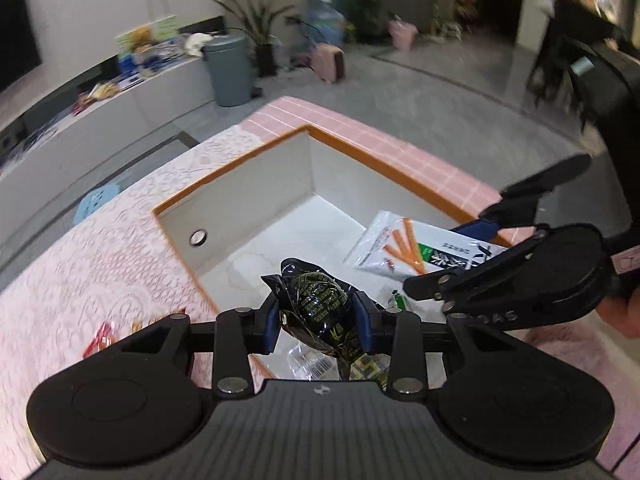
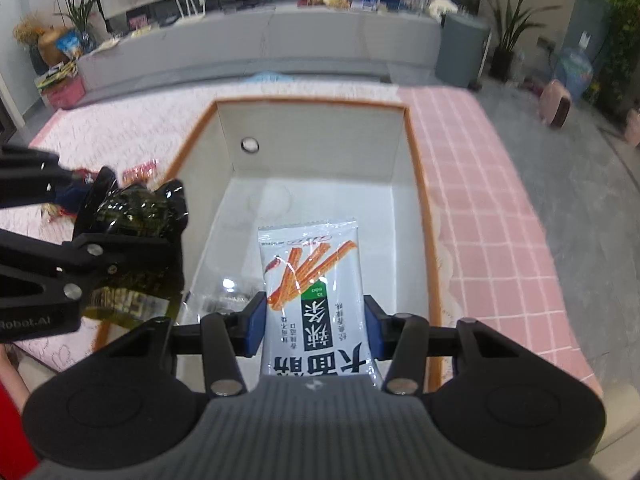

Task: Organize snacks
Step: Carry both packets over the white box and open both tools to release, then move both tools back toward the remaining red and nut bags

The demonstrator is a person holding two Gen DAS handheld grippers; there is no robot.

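Observation:
My left gripper [image 1: 318, 322] is shut on a black shiny snack packet [image 1: 320, 304] and holds it above the near end of a white box with an orange rim [image 1: 232, 168]. My right gripper [image 2: 316, 326] is shut on a white snack packet with orange sticks printed on it [image 2: 310, 276], held over the box [image 2: 312, 100]. The white packet [image 1: 400, 246] and the right gripper [image 1: 472, 256] also show at the right in the left wrist view. The black packet [image 2: 140, 216] and the left gripper [image 2: 108, 216] also show at the left in the right wrist view.
A clear wrapped item [image 1: 310, 362] lies on the box floor near the front. Small red snack packets [image 1: 102, 338] lie on the pink lace tablecloth [image 1: 100, 248] left of the box. A pink checked cloth [image 2: 488, 200] covers the table to the right.

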